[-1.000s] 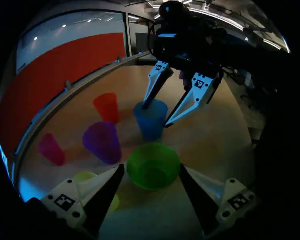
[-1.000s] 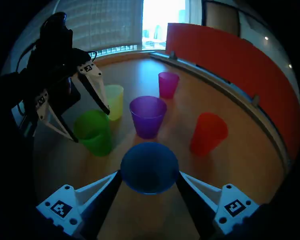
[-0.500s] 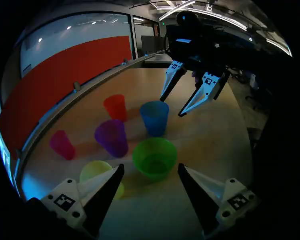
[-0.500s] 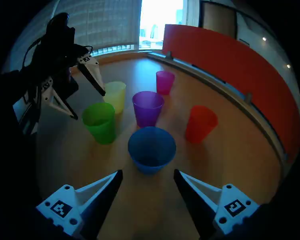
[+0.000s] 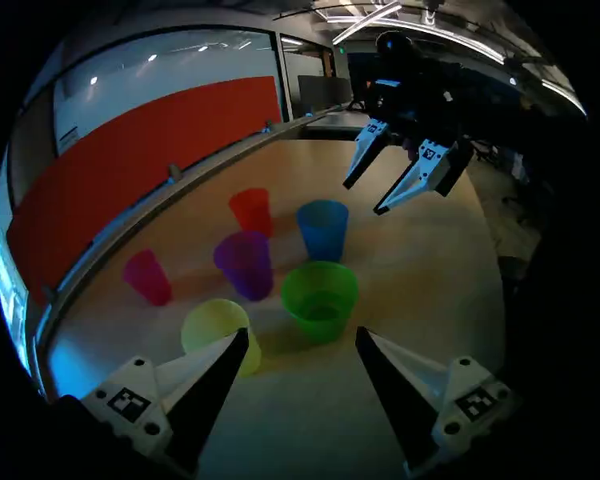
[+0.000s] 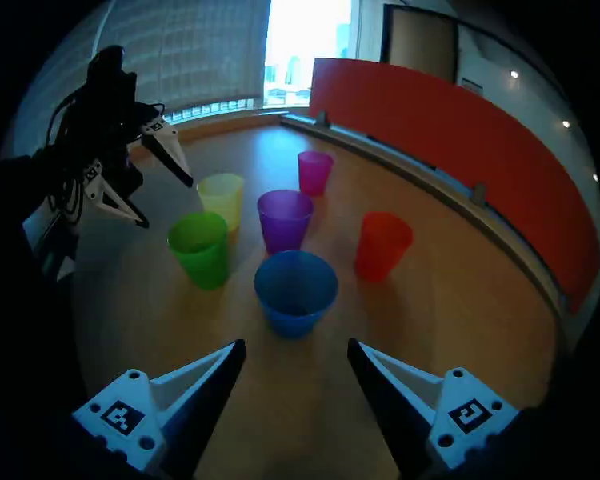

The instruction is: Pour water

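Blue cup (image 6: 295, 292) upright on the wooden table (image 6: 460, 336), nearest of six in the right gripper view, straight ahead of the right gripper (image 6: 294, 342) but apart from its fingertips; green cup (image 6: 198, 248) to its left, purple cup (image 6: 284, 220) just beyond, orange cup (image 6: 382, 244) to the right, yellow cup (image 6: 221, 200) and pink cup (image 6: 314, 172) farther off; none touching another. Right gripper spread wide, gripping nothing; left gripper (image 5: 298, 330) spread wide too and empty, with the green cup near and slightly right of centre ahead of it in the left gripper view, and the yellow cup partly behind its left fingertip. Water in the cups: cannot tell; a faint sheen low in the green one, nothing surer.

By the look of it, thin translucent plastic; light, tapered, wider at the rim than at the foot; probably smooth and a little slippery, with a wall apt to buckle under a hard squeeze; not fragile, but easy to tip or skid with a careless nudge. Best taken across the wall about midway up, one finger on each opposite side, below the flexing rim and above the narrow foot; squeeze gently, just enough to stop a slide down the taper; heavier and sloshy if filled, so lift level and tilt slowly over the receiving cup.
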{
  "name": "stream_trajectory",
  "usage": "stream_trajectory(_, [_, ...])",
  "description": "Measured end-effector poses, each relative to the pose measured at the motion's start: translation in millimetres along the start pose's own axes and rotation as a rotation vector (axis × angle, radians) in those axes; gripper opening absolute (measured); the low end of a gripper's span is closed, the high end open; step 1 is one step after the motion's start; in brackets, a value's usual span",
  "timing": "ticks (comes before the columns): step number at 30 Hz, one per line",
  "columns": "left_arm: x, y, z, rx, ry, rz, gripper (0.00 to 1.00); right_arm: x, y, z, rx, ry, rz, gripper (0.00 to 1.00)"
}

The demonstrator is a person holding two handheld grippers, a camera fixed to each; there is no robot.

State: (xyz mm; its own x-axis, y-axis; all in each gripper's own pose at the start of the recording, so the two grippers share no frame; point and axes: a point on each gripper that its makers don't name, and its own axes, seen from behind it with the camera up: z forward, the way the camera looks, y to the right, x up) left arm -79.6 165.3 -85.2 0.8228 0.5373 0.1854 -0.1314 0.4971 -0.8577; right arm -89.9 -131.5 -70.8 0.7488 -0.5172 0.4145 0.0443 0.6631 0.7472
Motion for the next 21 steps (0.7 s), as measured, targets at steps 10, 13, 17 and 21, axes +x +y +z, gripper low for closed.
stream_trajectory(10, [-9.5, -33.6, -40.0, 0.138, 0.073, -0.096, 1.0, 4.0, 14.5, -16.7, -0.059, 0.079, 0.092, 0.99])
stream_trajectory(13, [-8.8, -42.3, -52.1, 0.176, 0.099, -0.112, 1.0, 3.5, 18.2, -22.8, -0.074, 0.097, 0.109, 0.99])
stream_trajectory(17, [-8.3, -51.7, -65.9, 0.211, 0.121, -0.134, 1.0, 4.0, 22.1, -30.9, -0.093, 0.118, 0.116, 0.99])
stream_trajectory(21, [-8.5, -59.6, -74.9, 0.244, 0.138, -0.149, 1.0, 4.8, 27.3, -37.4, -0.12, 0.133, 0.115, 0.99])
